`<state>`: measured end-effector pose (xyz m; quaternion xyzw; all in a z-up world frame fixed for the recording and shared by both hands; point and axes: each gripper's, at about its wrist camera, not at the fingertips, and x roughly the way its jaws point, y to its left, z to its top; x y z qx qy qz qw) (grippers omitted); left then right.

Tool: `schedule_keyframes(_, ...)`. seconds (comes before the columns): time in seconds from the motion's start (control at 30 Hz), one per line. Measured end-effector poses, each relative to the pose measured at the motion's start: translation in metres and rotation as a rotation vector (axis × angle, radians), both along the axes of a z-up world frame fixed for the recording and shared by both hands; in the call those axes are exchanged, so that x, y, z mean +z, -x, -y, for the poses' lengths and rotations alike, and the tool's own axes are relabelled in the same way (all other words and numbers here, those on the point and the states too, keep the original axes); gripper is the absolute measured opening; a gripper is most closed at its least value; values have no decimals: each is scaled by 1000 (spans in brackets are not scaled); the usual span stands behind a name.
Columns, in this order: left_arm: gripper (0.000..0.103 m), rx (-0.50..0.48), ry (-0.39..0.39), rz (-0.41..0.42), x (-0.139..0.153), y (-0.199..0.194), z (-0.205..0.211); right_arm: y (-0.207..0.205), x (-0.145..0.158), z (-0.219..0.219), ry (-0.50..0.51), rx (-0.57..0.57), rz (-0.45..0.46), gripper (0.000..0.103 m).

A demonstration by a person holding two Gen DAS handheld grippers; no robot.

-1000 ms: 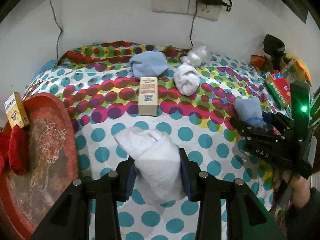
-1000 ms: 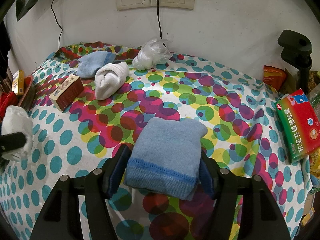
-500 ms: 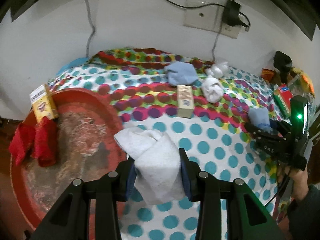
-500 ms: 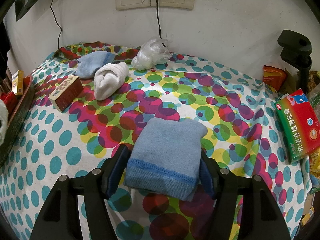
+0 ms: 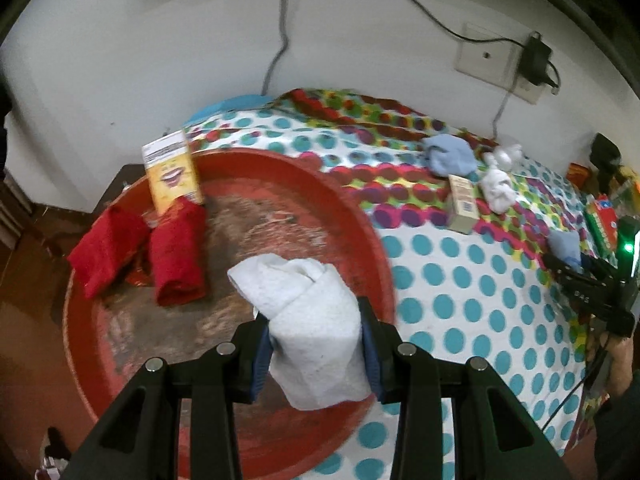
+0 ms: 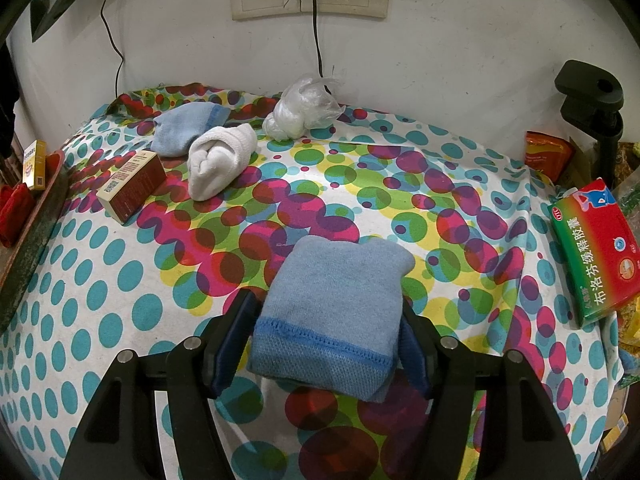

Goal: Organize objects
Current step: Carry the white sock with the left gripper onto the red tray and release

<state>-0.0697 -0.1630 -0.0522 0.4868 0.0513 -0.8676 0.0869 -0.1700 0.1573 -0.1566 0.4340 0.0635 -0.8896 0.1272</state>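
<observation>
Already the red tray holds two red rolls and a yellow box, while the left gripper clamps a white roll above it and the right gripper clamps a blue cloth (other table items remain unsorted).

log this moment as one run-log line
left gripper: shut on white sock, over red tray | right gripper: shut on blue sock

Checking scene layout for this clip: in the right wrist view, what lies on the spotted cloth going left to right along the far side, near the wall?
Brown box → blue folded sock → white rolled sock → clear plastic bag → orange packet.
</observation>
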Motion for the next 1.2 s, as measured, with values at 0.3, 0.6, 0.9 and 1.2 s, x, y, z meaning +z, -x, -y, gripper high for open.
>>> schedule_keyframes(0.3,39,106,22,34,-12,-13,53,0,1,-2,0,2,0,64)
schedule_keyframes(0.6,39,220,-11,56,-26,-26,103,0,1,-3,0,4,0,64)
schedule_keyframes(0.9,39,291,-23,76,-39,-33,141,-1,2,-5,0,6,0,64)
schedule_keyframes(1.2,39,325,-2,85,-43,-28,162,0,2,-6,0,8,0,64)
